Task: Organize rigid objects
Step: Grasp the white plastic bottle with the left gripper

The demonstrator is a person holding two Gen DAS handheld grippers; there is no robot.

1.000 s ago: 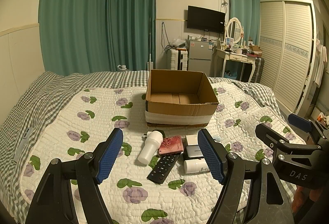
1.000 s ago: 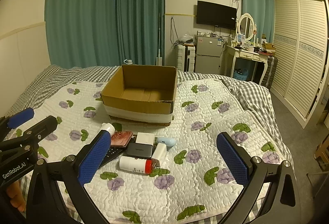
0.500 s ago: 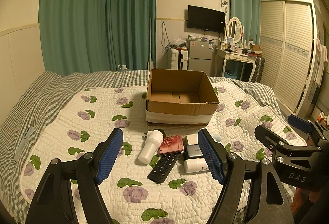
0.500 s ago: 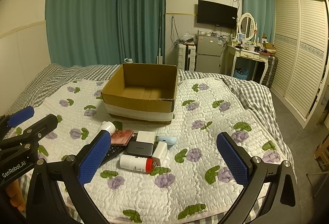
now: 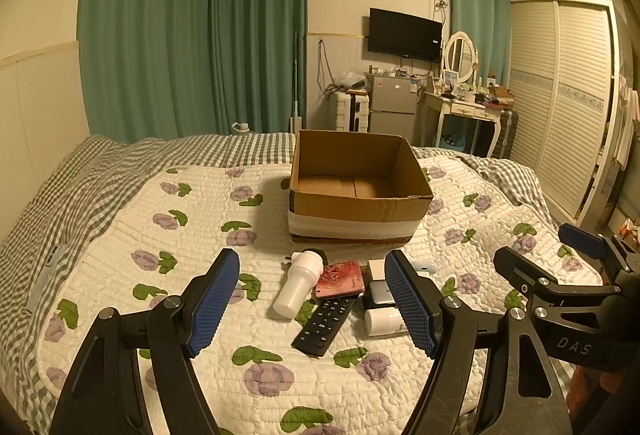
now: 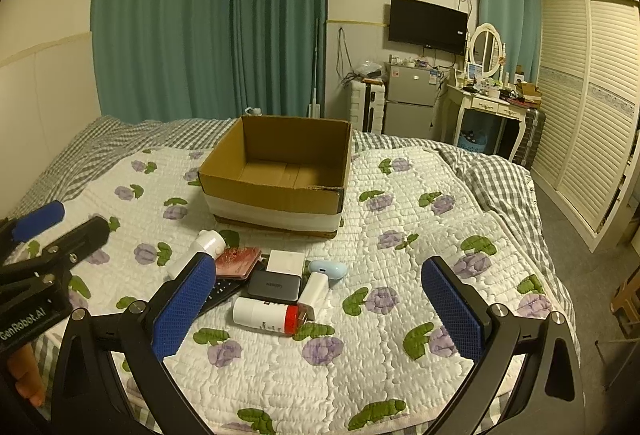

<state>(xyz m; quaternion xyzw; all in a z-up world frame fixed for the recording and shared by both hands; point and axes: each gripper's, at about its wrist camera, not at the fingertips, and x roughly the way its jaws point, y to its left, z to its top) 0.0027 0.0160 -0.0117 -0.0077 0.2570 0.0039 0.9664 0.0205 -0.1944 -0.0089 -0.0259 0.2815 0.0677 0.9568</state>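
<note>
Above quilt [image 5: 200, 203] | left claw [image 5: 312, 305] spread | right claw [image 6: 320, 309] spread | box [image 6: 276, 171] empty

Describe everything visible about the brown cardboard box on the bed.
The brown cardboard box is open-topped, rectangular and looks empty: only its bare floor with a flap seam shows. A wide white band wraps its lower walls, and dark tape edges its near right corner. It sits upright on the white quilt with purple flowers, beyond the cluster of small items; the white tumbler lies close to its front but apart. Neither gripper touches it.
</note>
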